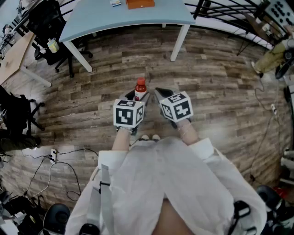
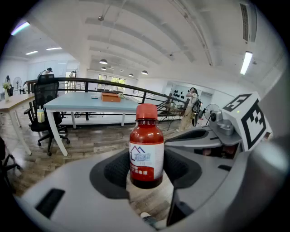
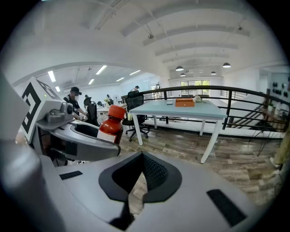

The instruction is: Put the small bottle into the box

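Observation:
A small red bottle point(image 1: 140, 88) with a red cap and a white label stands upright between the jaws of my left gripper point(image 1: 137, 97), held in the air above the wooden floor. In the left gripper view the pads press both sides of the bottle point(image 2: 146, 152). My right gripper point(image 1: 159, 93) hovers just to its right, jaws together with nothing in them; its own view shows the tips meeting point(image 3: 134, 190) and the bottle point(image 3: 111, 127) off to the left. An orange box point(image 1: 140, 3) sits on the light blue table point(image 1: 92, 18) ahead.
A black office chair point(image 1: 46, 25) stands left of the table, next to a wooden desk point(image 1: 14, 55). Cables and a power strip point(image 1: 53, 156) lie on the floor at the left. A black railing point(image 1: 229, 9) runs behind the table.

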`<action>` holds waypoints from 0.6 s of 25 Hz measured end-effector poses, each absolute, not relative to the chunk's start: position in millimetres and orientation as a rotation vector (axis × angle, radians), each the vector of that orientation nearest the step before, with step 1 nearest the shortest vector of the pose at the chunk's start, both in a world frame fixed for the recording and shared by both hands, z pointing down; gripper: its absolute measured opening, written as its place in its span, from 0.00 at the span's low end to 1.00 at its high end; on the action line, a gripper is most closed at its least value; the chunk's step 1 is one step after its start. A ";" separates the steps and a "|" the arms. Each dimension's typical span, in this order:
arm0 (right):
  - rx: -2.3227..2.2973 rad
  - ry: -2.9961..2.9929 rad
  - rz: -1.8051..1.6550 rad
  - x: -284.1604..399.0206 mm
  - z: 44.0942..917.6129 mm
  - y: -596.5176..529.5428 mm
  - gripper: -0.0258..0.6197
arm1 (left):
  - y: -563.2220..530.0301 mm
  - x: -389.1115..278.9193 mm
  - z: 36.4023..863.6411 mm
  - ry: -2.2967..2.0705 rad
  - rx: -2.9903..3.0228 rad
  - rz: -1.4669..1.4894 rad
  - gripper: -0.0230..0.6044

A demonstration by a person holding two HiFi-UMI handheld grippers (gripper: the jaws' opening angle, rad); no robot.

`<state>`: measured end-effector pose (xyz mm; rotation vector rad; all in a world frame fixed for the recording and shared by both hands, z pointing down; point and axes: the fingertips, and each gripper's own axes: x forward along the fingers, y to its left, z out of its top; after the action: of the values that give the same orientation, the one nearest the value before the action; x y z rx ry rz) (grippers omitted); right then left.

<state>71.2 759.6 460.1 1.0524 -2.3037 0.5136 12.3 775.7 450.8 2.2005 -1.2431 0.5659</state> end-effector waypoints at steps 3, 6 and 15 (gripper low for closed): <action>1.058 -2.307 0.519 69.7 457.2 752.2 0.04 | 769.5 7.5 450.8 -1.254 2.199 0.574 0.38; 1.069 -2.305 0.505 68.3 452.4 739.6 0.04 | 758.4 -1.5 449.8 -1.275 2.190 0.577 0.38; 1.148 -2.316 0.555 65.0 450.9 721.8 0.04 | 744.2 -15.4 446.3 -1.291 2.196 0.595 0.38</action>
<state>65.0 721.8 450.9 1.1477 -2.3159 0.5553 -15.4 744.2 446.3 2.1956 -1.2908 0.5955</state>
